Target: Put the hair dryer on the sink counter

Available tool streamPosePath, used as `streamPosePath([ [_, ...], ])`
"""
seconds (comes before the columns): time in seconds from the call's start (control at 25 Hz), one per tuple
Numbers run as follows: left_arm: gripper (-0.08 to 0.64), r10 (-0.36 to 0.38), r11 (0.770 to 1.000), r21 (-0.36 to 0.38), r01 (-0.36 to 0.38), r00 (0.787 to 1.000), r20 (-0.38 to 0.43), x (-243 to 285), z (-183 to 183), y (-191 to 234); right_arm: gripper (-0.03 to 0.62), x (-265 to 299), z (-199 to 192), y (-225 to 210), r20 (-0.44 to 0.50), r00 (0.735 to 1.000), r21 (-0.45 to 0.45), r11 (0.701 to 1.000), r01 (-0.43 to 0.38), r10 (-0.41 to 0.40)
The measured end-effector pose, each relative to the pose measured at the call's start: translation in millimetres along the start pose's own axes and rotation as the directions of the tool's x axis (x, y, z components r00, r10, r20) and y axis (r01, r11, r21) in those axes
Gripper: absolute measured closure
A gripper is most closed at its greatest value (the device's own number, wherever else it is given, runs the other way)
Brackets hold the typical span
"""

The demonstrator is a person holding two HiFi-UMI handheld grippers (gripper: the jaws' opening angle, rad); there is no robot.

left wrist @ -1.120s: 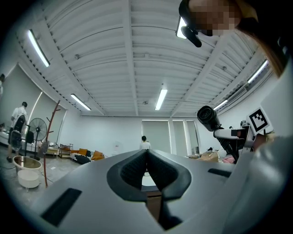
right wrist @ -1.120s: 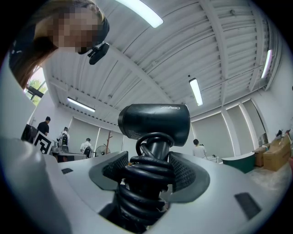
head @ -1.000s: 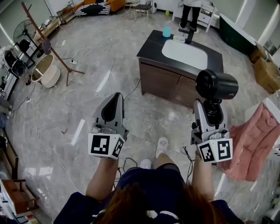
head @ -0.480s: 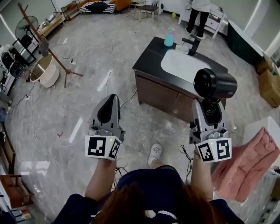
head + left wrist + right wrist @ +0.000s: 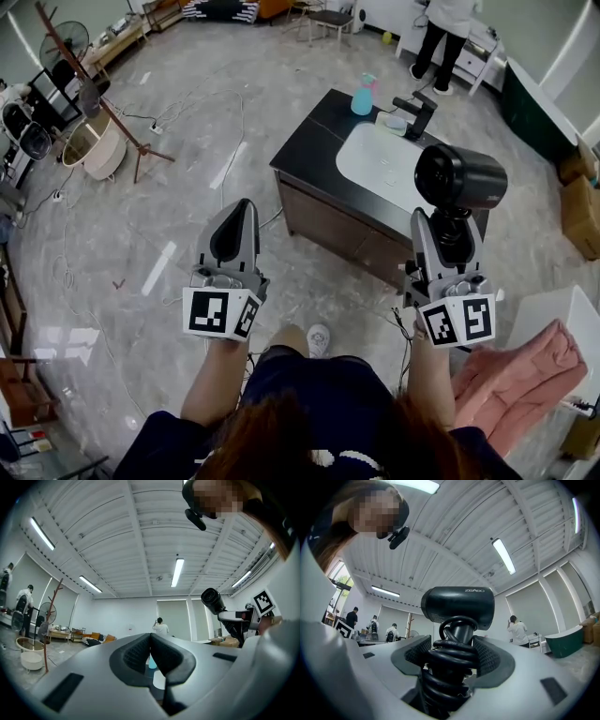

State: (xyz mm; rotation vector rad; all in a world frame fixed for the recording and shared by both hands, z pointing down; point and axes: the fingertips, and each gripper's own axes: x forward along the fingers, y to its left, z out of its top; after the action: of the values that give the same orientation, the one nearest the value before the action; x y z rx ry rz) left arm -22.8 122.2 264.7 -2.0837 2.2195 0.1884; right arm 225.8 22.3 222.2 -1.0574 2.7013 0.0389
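Over marble floor (image 5: 187, 178), right gripper (image 5: 450, 228) pinches hair dryer (image 5: 459, 176) handle; left gripper (image 5: 238, 212) closed.

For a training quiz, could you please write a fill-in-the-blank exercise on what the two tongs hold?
1. The right tongs are shut on the black ____.
2. The left tongs are shut and hold ____.
3. On the sink counter stands a blue ____.
Missing words: hair dryer; nothing; bottle.
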Motion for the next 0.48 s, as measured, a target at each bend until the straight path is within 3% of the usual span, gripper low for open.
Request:
streamPosePath([
  [0.48,0.541,-0.028,1.000,0.004,0.028,1.000,-0.009,134.1,-40.3,15.0,0.299,84.7,-43.5,-78.9,-0.010,0.999,0.025,0.999,0.035,-0.034],
])
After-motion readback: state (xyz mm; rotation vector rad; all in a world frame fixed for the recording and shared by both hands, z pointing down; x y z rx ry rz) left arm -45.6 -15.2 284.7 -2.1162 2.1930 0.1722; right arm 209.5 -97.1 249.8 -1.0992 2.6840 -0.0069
